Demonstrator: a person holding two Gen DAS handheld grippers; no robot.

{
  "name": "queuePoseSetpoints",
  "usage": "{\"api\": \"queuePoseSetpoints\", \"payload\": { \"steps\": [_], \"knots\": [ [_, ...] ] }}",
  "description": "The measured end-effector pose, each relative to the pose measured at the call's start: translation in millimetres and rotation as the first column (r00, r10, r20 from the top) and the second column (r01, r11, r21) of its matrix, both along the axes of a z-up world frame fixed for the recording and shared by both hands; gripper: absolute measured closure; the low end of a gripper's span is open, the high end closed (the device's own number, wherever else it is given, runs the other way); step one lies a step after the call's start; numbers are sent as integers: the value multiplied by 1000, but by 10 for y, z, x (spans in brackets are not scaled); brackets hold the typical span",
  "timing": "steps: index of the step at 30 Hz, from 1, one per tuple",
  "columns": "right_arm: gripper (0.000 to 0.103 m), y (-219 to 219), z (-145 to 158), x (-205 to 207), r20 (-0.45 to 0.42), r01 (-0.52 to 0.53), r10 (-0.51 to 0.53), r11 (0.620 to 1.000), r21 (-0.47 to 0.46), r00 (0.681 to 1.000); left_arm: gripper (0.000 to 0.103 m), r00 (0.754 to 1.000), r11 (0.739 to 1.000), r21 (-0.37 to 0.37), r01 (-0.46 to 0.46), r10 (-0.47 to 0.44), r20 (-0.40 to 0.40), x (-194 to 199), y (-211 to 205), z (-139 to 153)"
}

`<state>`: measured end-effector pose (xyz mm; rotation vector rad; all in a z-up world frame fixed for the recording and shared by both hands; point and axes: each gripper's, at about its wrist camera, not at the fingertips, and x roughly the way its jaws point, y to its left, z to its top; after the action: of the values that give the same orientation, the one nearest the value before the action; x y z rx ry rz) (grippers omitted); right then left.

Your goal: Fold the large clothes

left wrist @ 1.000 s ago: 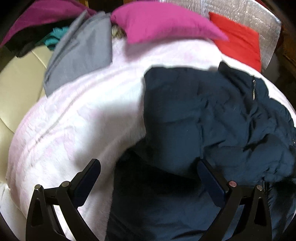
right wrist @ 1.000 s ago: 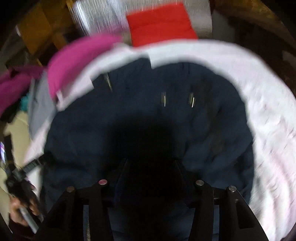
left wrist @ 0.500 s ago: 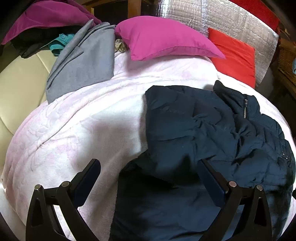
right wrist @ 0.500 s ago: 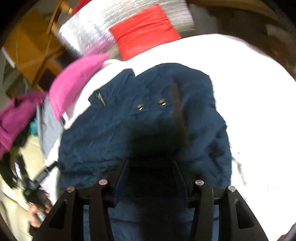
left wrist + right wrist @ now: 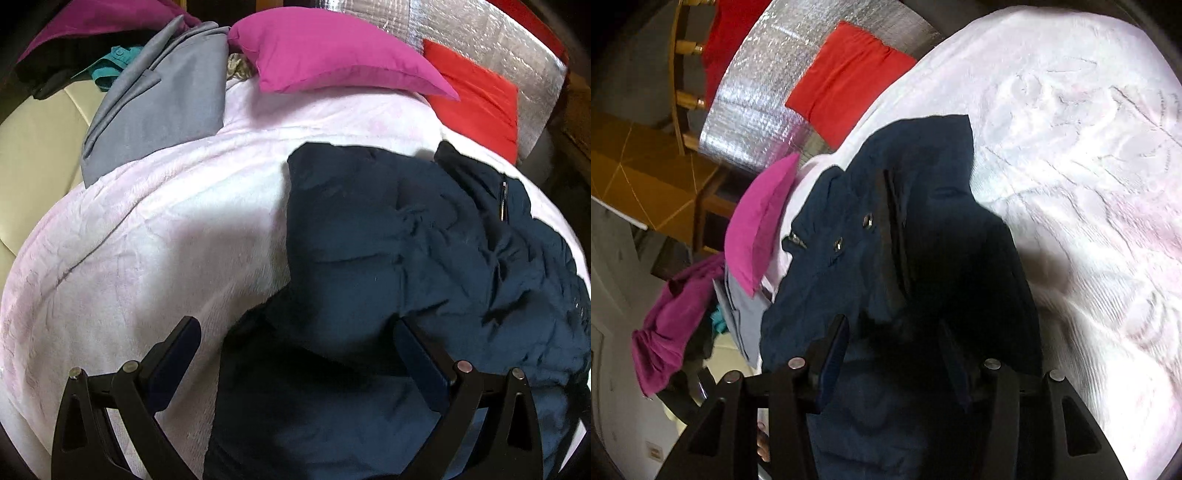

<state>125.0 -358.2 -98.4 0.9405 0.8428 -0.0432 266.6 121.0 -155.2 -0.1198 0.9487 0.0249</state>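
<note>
A dark navy padded jacket (image 5: 399, 251) lies crumpled on a pale pink blanket (image 5: 147, 236), with a zipper at its far right. My left gripper (image 5: 295, 339) is open just above the jacket's near edge, with nothing between its fingers. In the right wrist view the same jacket (image 5: 923, 221) shows with two metal snaps. My right gripper (image 5: 894, 332) is partly closed with dark jacket fabric between its fingers; the grip itself is in deep shadow.
A magenta pillow (image 5: 332, 55) and a red cushion (image 5: 476, 99) lie at the far side against a silver foil panel (image 5: 480, 37). A grey garment (image 5: 159, 96) and other clothes lie far left on a cream seat (image 5: 33, 129).
The right wrist view has tilted sharply and the jacket's right part now hangs lifted and bunched. The left gripper has barely moved and stays open.
</note>
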Motion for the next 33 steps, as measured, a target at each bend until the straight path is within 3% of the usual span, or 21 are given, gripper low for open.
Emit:
{"api": "queuePoseSetpoints", "payload": {
  "steps": [3,7,8,10,13,15,17,19,23,27,31,33],
  "knots": [
    [49,-31,-67,128,15,14,-15,999,39,1000,0,1000,1000,11,-15,15,26,16,19,23],
    [49,32,-95,258,-28,6,-6,1000,1,1000,0,1000,1000,-5,-16,16,-19,98,25,-97],
    [52,64,-77,305,-42,1,-2,1000,-31,999,0,1000,1000,-12,-17,17,-22,109,25,-105],
    [73,108,-5,389,-83,-18,8,993,-120,997,0,1000,1000,-10,-17,17,-3,95,28,-65],
    [79,190,152,434,-68,-35,19,970,-239,997,0,998,1000,8,-16,16,65,39,23,40],
    [79,269,176,440,-67,-42,21,947,-318,998,0,999,999,44,-15,13,51,54,-3,3],
    [80,350,59,502,-122,-86,43,921,-379,992,0,1000,999,45,-8,8,-6,98,-19,-103],
    [80,358,30,489,-128,-94,48,920,-381,991,0,1000,1000,10,-15,15,-24,122,9,-121],
    [76,312,92,425,-128,-86,46,941,-327,991,0,1000,1000,18,-19,20,-11,95,22,-58],
    [75,335,262,315,-123,-70,25,921,-382,992,0,997,998,54,-27,23,73,6,10,110],
    [75,469,503,267,-90,-49,4,865,-499,996,0,988,997,76,-31,19,153,-73,-7,277],
    [75,561,578,308,-69,-38,1,845,-534,998,0,989,997,73,-31,20,150,-57,-14,266]
  ]
}}
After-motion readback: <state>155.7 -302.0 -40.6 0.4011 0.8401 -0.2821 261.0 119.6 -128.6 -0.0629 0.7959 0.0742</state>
